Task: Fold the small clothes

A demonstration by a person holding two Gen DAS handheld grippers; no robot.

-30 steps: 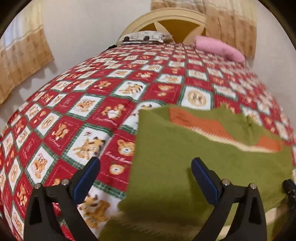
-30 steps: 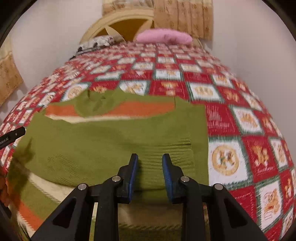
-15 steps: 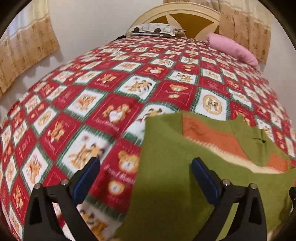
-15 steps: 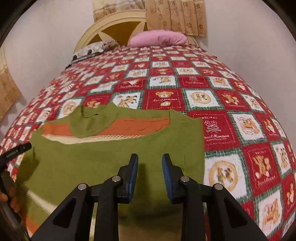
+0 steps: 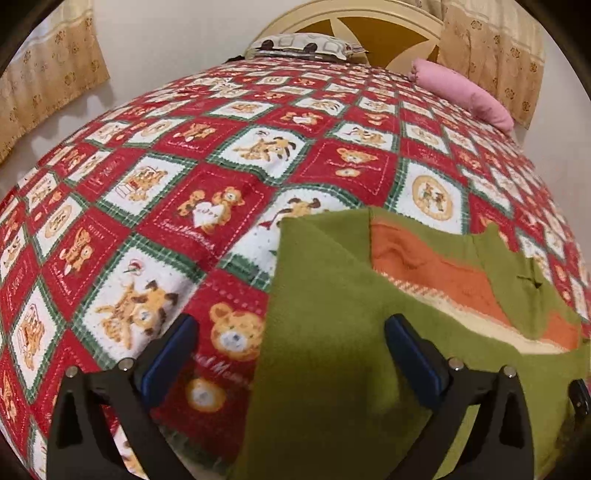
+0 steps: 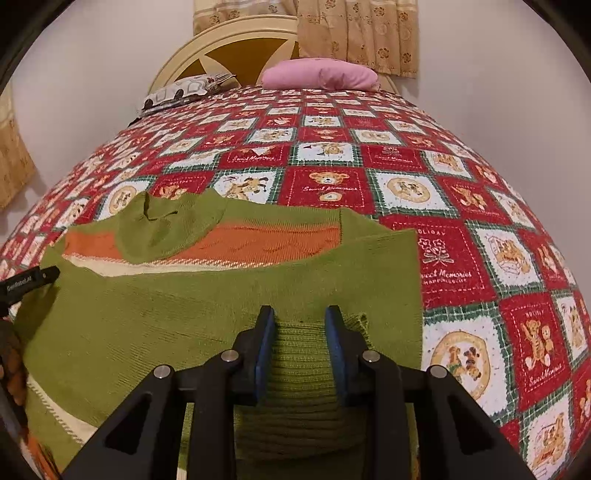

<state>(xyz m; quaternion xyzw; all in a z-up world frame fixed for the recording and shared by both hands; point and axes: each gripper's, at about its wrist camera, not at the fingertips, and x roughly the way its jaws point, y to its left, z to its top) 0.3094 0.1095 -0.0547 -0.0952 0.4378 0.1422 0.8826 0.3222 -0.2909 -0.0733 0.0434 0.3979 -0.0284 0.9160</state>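
A green knitted sweater with orange and cream stripes lies spread on the red teddy-bear quilt, its lower part folded up over the striped body. My right gripper is shut on a bunched ribbed edge of the sweater, which fills the narrow gap between the blue pads. In the left wrist view my left gripper stands wide open just above the sweater's left edge, one finger over the quilt, the other over green cloth. It holds nothing.
A patterned pillow and a pink pillow lie by the cream headboard. Curtains hang behind, and white walls close in on both sides. Part of the left tool and a hand show at the right view's left edge.
The left gripper has slid left and sunk a little, so the sweater's left edge now lies between its open fingers. A ribbed bunch of cloth now shows between the right pads.
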